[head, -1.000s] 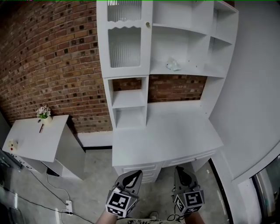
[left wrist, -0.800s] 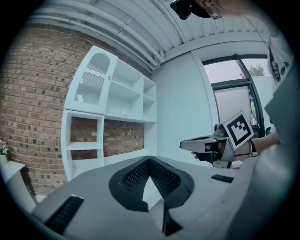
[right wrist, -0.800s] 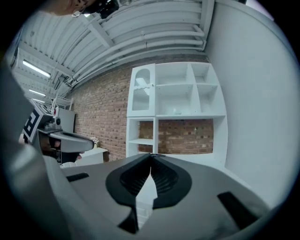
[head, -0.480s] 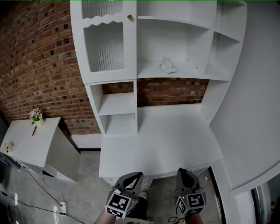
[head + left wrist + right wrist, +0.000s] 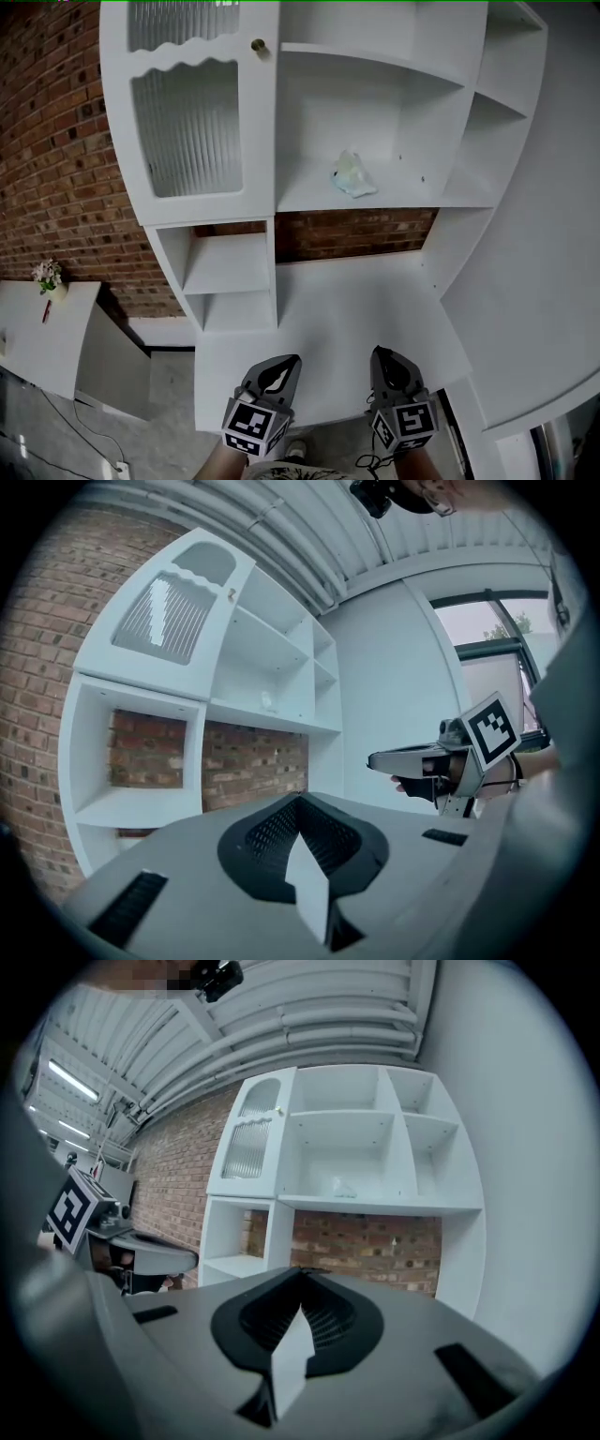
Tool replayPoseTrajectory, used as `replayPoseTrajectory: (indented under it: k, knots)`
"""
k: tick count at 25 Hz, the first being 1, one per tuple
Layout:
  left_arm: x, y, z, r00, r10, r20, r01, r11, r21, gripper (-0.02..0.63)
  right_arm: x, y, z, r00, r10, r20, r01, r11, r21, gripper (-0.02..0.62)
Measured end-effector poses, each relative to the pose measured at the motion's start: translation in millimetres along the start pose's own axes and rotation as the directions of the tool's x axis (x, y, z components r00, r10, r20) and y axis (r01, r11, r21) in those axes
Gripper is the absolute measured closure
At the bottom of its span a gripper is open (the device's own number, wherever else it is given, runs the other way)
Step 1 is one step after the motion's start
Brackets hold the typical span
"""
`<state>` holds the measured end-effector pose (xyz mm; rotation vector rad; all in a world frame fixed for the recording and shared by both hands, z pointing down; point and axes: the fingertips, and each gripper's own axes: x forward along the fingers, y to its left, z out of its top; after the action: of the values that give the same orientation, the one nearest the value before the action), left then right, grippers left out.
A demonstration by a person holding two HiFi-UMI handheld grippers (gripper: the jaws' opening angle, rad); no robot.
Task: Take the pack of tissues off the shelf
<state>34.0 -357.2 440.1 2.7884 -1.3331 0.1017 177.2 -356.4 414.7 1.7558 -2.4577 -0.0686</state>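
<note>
The pack of tissues (image 5: 353, 175), a small pale crumpled packet, lies on the middle open shelf (image 5: 309, 197) of the white shelf unit. It shows small and far off in the left gripper view (image 5: 267, 701) and in the right gripper view (image 5: 344, 1188). My left gripper (image 5: 283, 360) and right gripper (image 5: 382, 354) are side by side at the desk's near edge, well below and short of the pack. Both point level at the unit with their jaws together and nothing between them. The left gripper's own jaws (image 5: 300, 800) and the right gripper's own jaws (image 5: 302, 1271) meet at a point.
A white desk top (image 5: 356, 319) lies under the shelf. A cabinet door with ribbed glass (image 5: 187, 122) is left of the pack, with small cubbies (image 5: 230, 267) below it. A brick wall (image 5: 56, 187) stands behind, a white wall (image 5: 553, 244) on the right, and a side table with a flower pot (image 5: 45, 277) far left.
Both grippers and my head have come forward to the desk. The shelf unit and the pack now look larger and nearer. The jaws stay together.
</note>
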Motion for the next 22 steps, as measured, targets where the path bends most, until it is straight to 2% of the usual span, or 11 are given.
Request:
replayPoseTrajectory:
  k: [4,8,18,19,20,22]
  knots:
    - [25.8,35.8,22.0,0.999,0.027,0.040,-0.028,0.999,0.039,0.594,41.5,-12.3,27.4,0.999,-0.002,0.049,0.003,1.000,-0.022,0.588]
    - [39.3,53.5,39.6,0.997,0.050,0.059,-0.055,0.995,0.083,0.594,66.0,-19.2,46.8,0.998,0.007,0.068,-0.005,1.000,-0.030,0.588]
    - [53.1,76.7,60.3,0.977,0.199,0.080,-0.205,0.976,0.078,0.594,145.3,-55.5,96.5,0.992,0.098,0.079,-0.091,0.991,-0.095,0.584]
    - [53.7,79.8,61.4,0.973,0.216,0.078,-0.222,0.972,0.081,0.592,154.5,-58.6,102.4,0.990,0.114,0.079,-0.107,0.990,-0.096,0.546]
    - [54.9,83.2,62.3,0.970,0.232,0.076,-0.239,0.967,0.086,0.594,164.0,-61.5,109.5,0.988,0.131,0.080,-0.123,0.988,-0.097,0.468]
    - [58.4,89.2,63.7,0.962,0.264,0.075,-0.271,0.958,0.092,0.592,184.1,-69.8,126.4,0.984,0.150,0.092,-0.141,0.985,-0.101,0.415]
